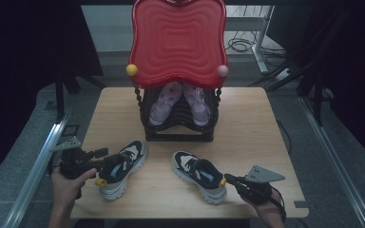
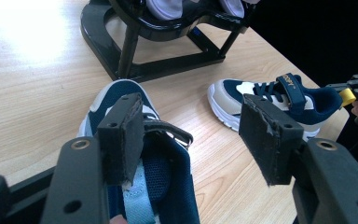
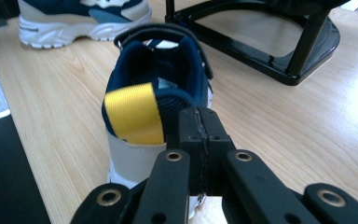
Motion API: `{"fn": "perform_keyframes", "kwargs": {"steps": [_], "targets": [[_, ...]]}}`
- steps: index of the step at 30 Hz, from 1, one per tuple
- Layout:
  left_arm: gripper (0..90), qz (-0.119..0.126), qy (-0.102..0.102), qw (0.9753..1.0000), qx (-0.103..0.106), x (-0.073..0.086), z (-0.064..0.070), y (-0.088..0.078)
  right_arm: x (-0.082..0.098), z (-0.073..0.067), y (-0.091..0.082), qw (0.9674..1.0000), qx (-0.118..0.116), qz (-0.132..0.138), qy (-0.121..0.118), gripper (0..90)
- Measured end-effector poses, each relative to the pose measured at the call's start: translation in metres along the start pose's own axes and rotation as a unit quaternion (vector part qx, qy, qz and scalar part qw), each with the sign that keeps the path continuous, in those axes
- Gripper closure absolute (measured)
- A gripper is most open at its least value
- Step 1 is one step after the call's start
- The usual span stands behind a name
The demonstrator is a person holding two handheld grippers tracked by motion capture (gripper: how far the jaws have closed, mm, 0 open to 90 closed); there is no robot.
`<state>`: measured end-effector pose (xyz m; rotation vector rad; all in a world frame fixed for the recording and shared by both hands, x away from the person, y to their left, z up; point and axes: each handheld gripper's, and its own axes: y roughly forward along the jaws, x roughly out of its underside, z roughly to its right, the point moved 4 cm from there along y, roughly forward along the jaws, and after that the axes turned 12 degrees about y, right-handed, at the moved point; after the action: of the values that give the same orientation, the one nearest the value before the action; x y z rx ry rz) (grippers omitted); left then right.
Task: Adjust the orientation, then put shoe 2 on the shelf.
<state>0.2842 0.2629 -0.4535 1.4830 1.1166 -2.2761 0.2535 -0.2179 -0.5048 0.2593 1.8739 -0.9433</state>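
Two navy-and-white sneakers lie on the wooden table [image 1: 247, 118]. My left gripper [image 1: 114, 156] is open at the heel end of the left sneaker [image 1: 123, 171]. In the left gripper view one pad [image 2: 121, 135] sits over the opening of that left sneaker [image 2: 121, 91] and the other pad stands outside it, neither pressing. My right gripper [image 1: 229, 179] is shut at the heel of the right sneaker [image 1: 197, 172]. In the right gripper view that gripper [image 3: 200, 126] has its pads together beside the yellow pull tab [image 3: 133, 112]; I see nothing between them.
A black shoe rack [image 1: 178, 135] with a red wavy top [image 1: 178, 38] stands at the table's back middle and holds two pink sandals [image 1: 164, 102]. Metal rails run along both sides of the table. Cables lie on the floor at the back right.
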Motion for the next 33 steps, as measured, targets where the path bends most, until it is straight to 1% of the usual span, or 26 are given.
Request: {"fn": "perform_keyframes", "kwargs": {"steps": [3, 5, 7, 9, 12, 15, 18, 21, 26, 30, 33], "targets": [[40.4, -0.001, 0.0, 1.0, -0.001, 0.001, 0.0, 0.0, -0.004, 0.003, -0.002, 0.9998, -0.006, 0.014, 0.009, 89.3], [40.3, -0.003, -0.001, 1.0, -0.003, 0.002, 0.0, 0.0, -0.009, 0.005, -0.003, 0.9993, -0.01, 0.029, 0.02, 88.9], [40.3, -0.004, 0.0, 1.0, -0.004, 0.003, 0.0, -0.001, -0.012, 0.007, -0.004, 0.9989, -0.015, 0.036, 0.026, 86.8], [40.3, -0.002, 0.0, 1.0, -0.005, 0.003, 0.0, -0.002, -0.017, 0.009, -0.003, 0.9982, -0.024, 0.045, 0.032, 80.5], [40.2, 0.003, 0.007, 1.0, -0.004, 0.002, 0.0, -0.004, -0.023, 0.01, -0.002, 0.9971, -0.039, 0.053, 0.039, 71.7], [40.2, 0.0, 0.009, 1.0, -0.003, 0.002, 0.0, -0.003, -0.029, 0.011, 0.0, 0.995, -0.045, 0.063, 0.062, 64.5], [40.2, -0.004, 0.011, 0.9999, -0.004, 0.002, 0.0, -0.001, -0.031, 0.012, 0.001, 0.9939, -0.049, 0.065, 0.073, 59.8], [40.3, -0.01, 0.012, 0.9999, -0.008, 0.005, -0.003, 0.0, -0.032, 0.013, 0.001, 0.9935, -0.047, 0.066, 0.08, 56.8], [40.5, -0.021, 0.005, 0.9998, -0.006, 0.012, -0.011, 0.006, -0.03, 0.018, 0.006, 0.9922, -0.049, 0.06, 0.097, 54.7], [41.1, -0.031, 0.011, 0.9995, -0.004, 0.015, -0.014, 0.011, -0.027, 0.018, 0.01, 0.9927, -0.05, 0.049, 0.098, 52.8], [41.6, -0.038, 0.014, 0.9991, -0.01, 0.017, -0.016, 0.011, -0.026, 0.018, 0.011, 0.9932, -0.047, 0.045, 0.097, 51.5]]}}
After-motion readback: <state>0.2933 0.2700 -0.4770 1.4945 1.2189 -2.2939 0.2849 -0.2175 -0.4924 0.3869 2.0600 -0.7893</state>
